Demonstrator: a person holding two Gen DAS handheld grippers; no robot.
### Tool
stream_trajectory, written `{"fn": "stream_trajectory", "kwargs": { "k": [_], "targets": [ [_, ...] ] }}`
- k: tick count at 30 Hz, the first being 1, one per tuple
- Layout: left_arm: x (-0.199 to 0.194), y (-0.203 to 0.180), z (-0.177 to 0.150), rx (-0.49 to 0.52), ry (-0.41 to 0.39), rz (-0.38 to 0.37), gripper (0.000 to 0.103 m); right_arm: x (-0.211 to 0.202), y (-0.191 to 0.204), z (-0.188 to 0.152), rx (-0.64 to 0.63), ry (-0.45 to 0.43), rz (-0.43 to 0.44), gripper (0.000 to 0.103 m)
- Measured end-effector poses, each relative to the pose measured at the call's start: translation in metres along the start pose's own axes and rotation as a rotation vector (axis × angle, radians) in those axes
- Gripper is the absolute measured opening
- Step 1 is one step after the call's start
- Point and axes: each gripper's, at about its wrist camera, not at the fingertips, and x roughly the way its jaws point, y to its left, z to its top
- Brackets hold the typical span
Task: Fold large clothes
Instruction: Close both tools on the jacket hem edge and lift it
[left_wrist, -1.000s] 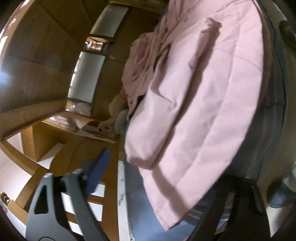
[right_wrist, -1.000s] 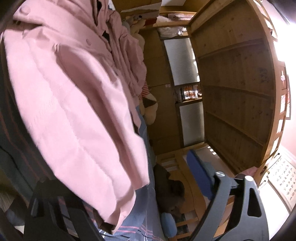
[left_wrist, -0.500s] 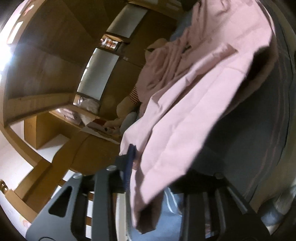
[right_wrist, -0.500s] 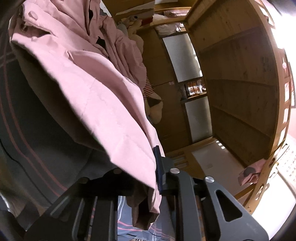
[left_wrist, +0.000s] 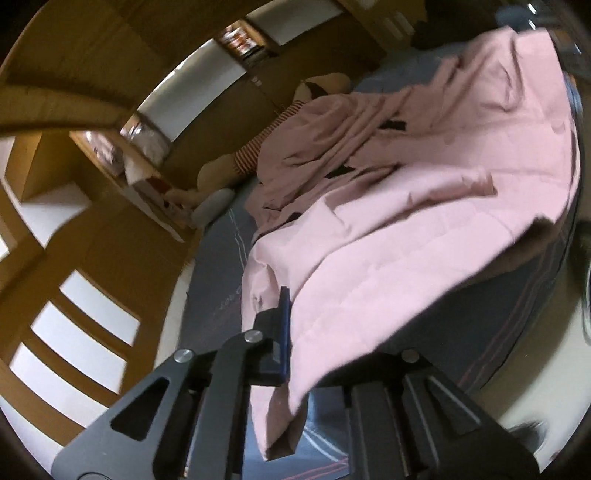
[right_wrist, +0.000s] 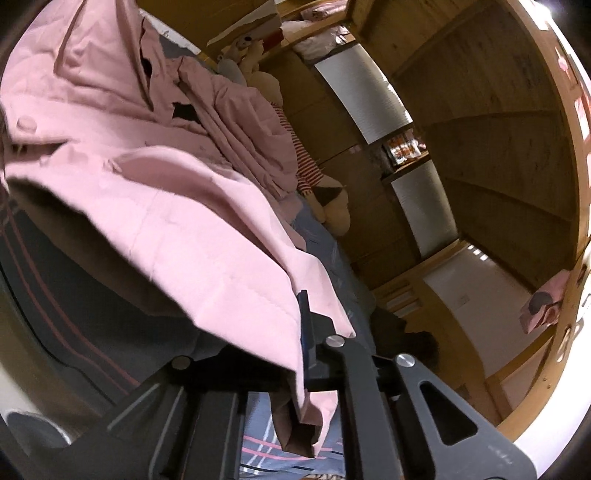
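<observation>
Left gripper (left_wrist: 291, 332): jaws closed on the hem edge of the pink quilted garment (left_wrist: 406, 229), only the blue pad of one finger (left_wrist: 283, 325) showing, the other finger buried under the cloth. Right gripper (right_wrist: 295, 343): jaws likewise clamped on the garment's (right_wrist: 177, 221) lower edge, one blue pad (right_wrist: 304, 328) visible, its partner covered by fabric.

Pinched corners dangling below each grip, brownish lining exposed there. Hem lifted off the bed (left_wrist: 498, 314), shadowed gap beneath; rest of the garment draped on the dark striped bed cover. Long axis running away from both grippers, hem nearest, collar and crumpled sleeves at the far end toward the plush toy (right_wrist: 314, 173) in a red-striped top. Round snap button (right_wrist: 26, 123) near the opening.

Far half of the garment bunched, shape hard to sort out. Faint lettering on the bed cover in the left wrist view, unreadable. Wooden bunk frame (right_wrist: 498, 147) beyond, motion-blurred.
</observation>
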Motion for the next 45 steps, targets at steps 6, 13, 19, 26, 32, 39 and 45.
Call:
{"fn": "stream_trajectory", "kwargs": {
  "k": [6,13,19,26,32,39,45],
  "targets": [
    [0.004,0.015,0.006,-0.171,0.031,-0.049,0.006,0.001,-0.01,0.003,0.096,0.009,0.043,0.006],
    [0.004,0.017,0.004,-0.217,0.042,-0.075,0.006,0.005,-0.017,0.001,0.169,0.029,0.094,0.006],
    [0.003,0.022,0.006,-0.242,0.054,-0.093,0.007,0.005,-0.021,0.002,0.195,0.034,0.113,0.006],
    [0.004,0.039,0.016,-0.326,0.083,-0.148,0.007,0.008,-0.046,0.008,0.371,0.05,0.208,0.006],
    [0.002,0.072,0.04,-0.445,0.071,-0.18,0.006,0.018,-0.091,0.027,0.599,0.049,0.334,0.005],
    [0.014,0.103,0.065,-0.555,0.056,-0.224,0.006,0.032,-0.127,0.047,0.732,0.048,0.428,0.004],
    [0.037,0.146,0.091,-0.702,0.028,-0.29,0.006,0.051,-0.157,0.065,0.807,0.034,0.471,0.004]
  ]
}}
